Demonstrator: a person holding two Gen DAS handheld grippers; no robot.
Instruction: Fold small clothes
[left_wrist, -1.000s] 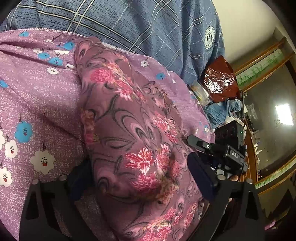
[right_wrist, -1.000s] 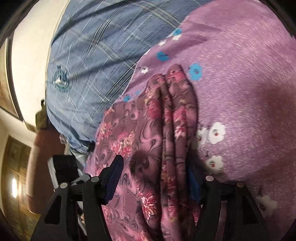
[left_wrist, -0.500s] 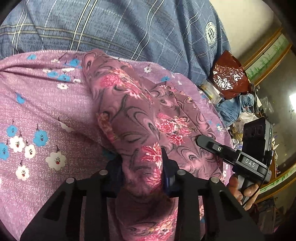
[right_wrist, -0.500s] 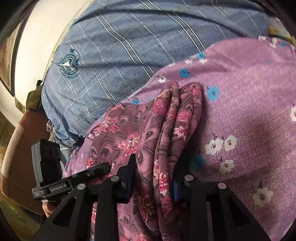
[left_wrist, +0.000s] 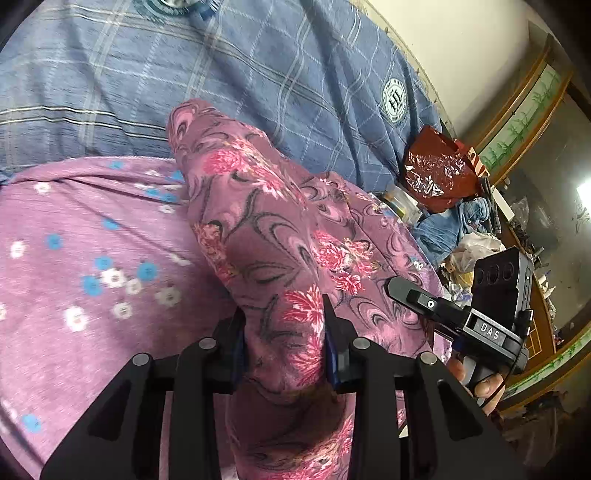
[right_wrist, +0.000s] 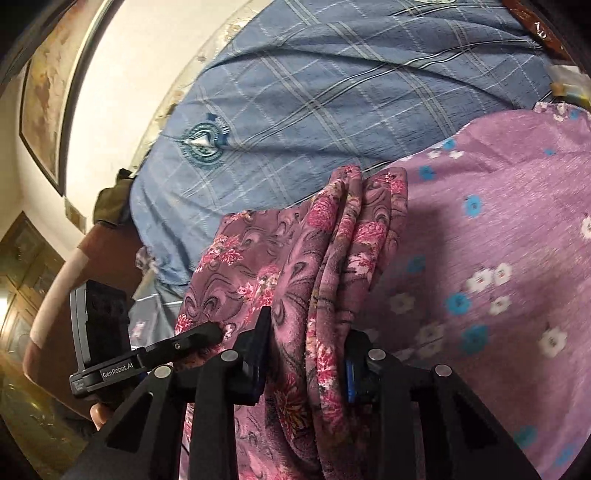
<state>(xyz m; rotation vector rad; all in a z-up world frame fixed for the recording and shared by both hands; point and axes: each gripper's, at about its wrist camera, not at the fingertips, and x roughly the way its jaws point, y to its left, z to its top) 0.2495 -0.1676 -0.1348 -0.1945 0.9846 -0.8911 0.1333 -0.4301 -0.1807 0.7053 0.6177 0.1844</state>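
Observation:
A mauve garment with pink flowers and dark swirls (left_wrist: 266, 229) hangs in bunched folds between both grippers, lifted off the bed. My left gripper (left_wrist: 284, 332) is shut on one gathered end of it. My right gripper (right_wrist: 306, 347) is shut on the other end, where the same garment (right_wrist: 332, 251) shows as several stacked folds. Each view shows the other gripper: the right one (left_wrist: 413, 295) low at right, the left one (right_wrist: 207, 332) low at left.
A purple sheet with small blue and white flowers (left_wrist: 92, 258) lies under the garment, also in the right wrist view (right_wrist: 498, 240). A blue plaid blanket (left_wrist: 221, 66) lies beyond it. A red foil bag (left_wrist: 436, 173) and clutter sit at the right.
Both grippers closed from open onto the bunched garment and lifted it. The views pulled back, so more of the blue plaid blanket shows.

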